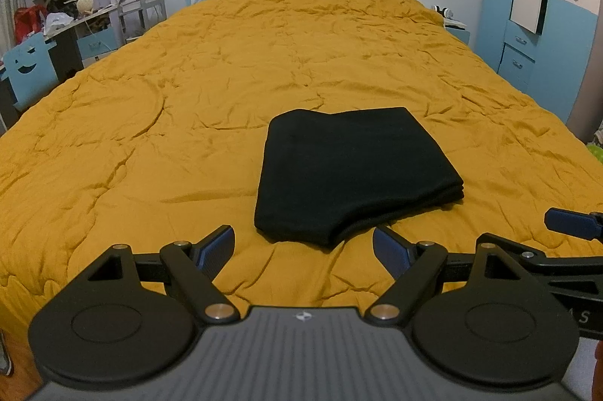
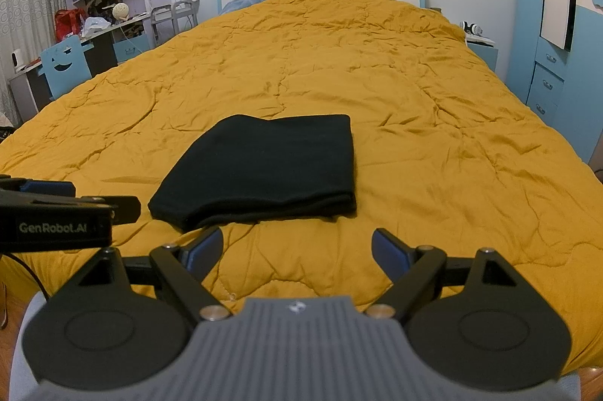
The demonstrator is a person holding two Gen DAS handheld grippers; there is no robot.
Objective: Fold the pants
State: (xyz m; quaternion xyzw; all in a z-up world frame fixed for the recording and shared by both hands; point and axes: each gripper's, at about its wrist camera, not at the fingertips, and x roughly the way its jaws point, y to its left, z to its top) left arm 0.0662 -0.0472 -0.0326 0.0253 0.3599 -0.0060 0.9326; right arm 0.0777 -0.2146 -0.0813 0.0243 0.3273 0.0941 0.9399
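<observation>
A pair of black pants is seen folded into a compact, layered rectangle on the mustard quilt, near the foot of the bed. To the left of the pants, the left gripper is held with its jaws spread wide and nothing between them, the bundle's rounded near corner lying just ahead. The bundle's long axis is judged to run toward the headboard. To the right, the right gripper is likewise held wide open and empty, the pants ahead and slightly left. The left gripper appears nearer. No containers are involved; folding looks complete.
</observation>
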